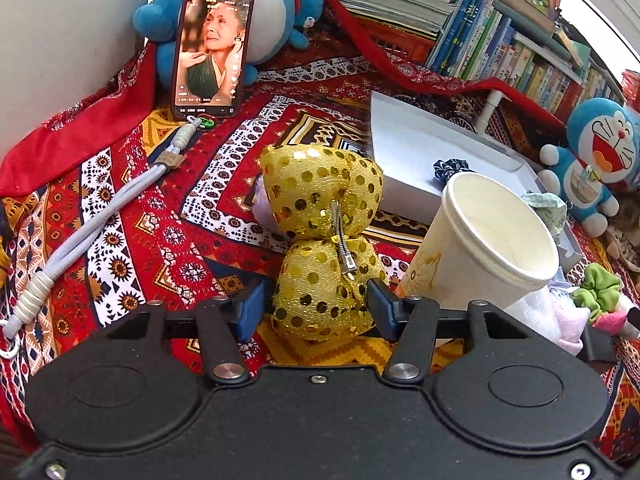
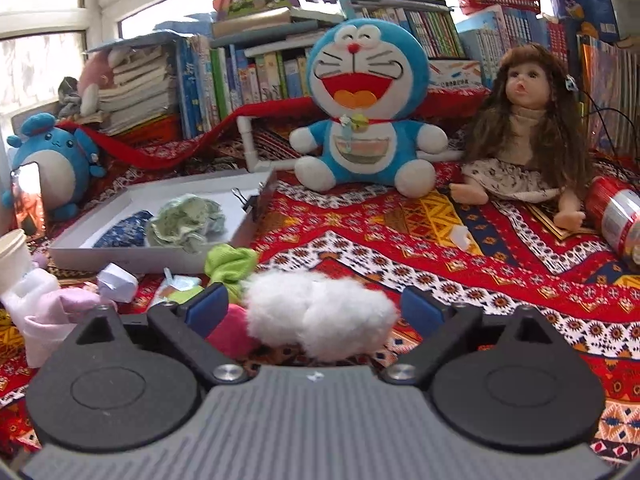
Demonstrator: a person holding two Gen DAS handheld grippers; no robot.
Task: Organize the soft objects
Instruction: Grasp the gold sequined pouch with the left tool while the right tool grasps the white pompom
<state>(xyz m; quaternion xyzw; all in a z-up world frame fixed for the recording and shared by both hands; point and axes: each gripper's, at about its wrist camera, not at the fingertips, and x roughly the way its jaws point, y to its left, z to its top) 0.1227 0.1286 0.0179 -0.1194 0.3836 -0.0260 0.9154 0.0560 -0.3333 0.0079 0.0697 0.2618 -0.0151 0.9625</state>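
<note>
A gold sequinned bow (image 1: 324, 236) with a metal clip stands between the blue pads of my left gripper (image 1: 316, 308), which is shut on its lower lobe. My right gripper (image 2: 316, 312) is open around a white fluffy ball (image 2: 320, 314) on the patterned cloth; the pads stand apart from it. A white shallow box (image 2: 120, 258) holds a green scrunchie (image 2: 186, 220) and a dark blue scrunchie (image 2: 124, 234). The box (image 1: 404, 160) also shows in the left wrist view. A lime green scrunchie (image 2: 230, 264) and a pink soft item (image 2: 230, 334) lie by the right gripper's left finger.
A paper cup (image 1: 484, 240) stands right of the bow. A phone (image 1: 212, 46) leans on a blue plush (image 1: 276, 4); its lanyard (image 1: 92, 224) lies on the cloth. A Doraemon plush (image 2: 366, 108), a doll (image 2: 524, 128), a red can (image 2: 618, 216) and shelved books (image 2: 256, 68) stand behind.
</note>
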